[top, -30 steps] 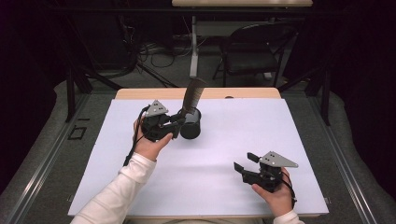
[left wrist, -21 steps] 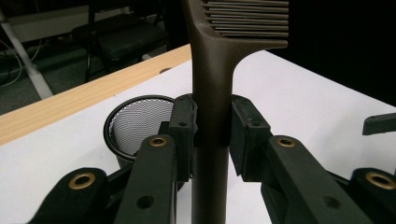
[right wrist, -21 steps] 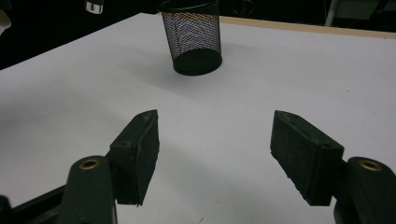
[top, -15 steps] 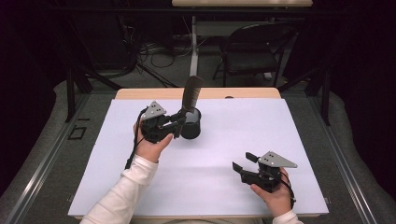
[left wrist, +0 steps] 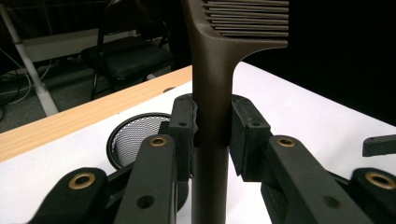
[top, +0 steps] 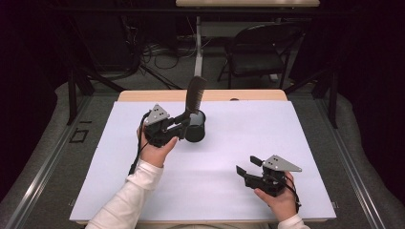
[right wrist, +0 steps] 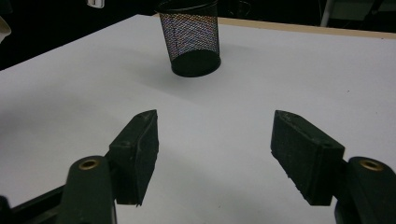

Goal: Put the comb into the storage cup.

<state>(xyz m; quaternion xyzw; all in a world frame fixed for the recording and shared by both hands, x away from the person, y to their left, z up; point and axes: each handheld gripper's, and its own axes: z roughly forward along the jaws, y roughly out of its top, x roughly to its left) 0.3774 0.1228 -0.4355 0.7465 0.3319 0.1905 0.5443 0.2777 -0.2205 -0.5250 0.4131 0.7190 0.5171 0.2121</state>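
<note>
A dark brown comb stands almost upright with its toothed end up. My left gripper is shut on its handle, just left of a black mesh cup that stands on the white table cover. In the left gripper view the cup's open rim lies just behind the jaws. My right gripper rests low near the front right of the table, open with nothing between its fingers. From there the mesh cup stands farther off.
A wooden table edge runs along the far side beyond the white cover. A dark folding chair and a white table leg stand on the floor behind. Cables lie on the floor at the back left.
The comb has tipped from leaning right to nearly upright in my left gripper. The right gripper has stayed in place.
</note>
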